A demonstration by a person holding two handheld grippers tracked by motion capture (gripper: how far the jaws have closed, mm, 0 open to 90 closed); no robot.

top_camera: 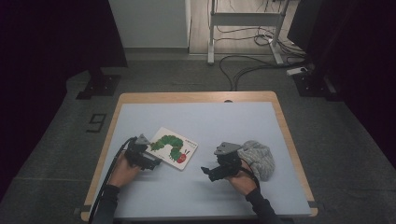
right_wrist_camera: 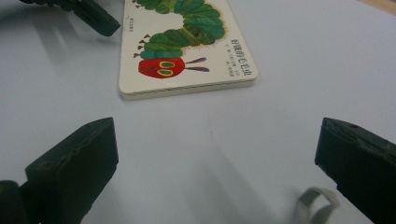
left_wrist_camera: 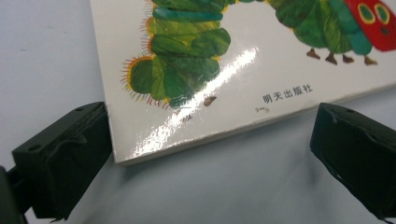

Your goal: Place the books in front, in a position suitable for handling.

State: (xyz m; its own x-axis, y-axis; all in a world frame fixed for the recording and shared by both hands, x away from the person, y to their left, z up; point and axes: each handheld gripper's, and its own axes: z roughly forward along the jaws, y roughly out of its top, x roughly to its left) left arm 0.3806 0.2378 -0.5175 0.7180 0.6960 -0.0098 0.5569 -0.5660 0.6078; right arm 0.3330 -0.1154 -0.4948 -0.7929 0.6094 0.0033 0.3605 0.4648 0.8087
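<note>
Recording lab or studio test bay. Evidence: single work table (top_camera: 285, 135) with wooden edge and pale blue top, placed on grey carpet and bordered by black curtains (top_camera: 51, 37) at left and right. Black stand bases (top_camera: 98, 86) bolted or set on floor at both far corners. Loose cables (top_camera: 252, 65) trailed across floor behind table. White metal desk frame (top_camera: 245, 21) and dark monitor (top_camera: 306, 23) at rear. Numeral marker "9" (top_camera: 95, 122) fixed to carpet beside table.
</note>
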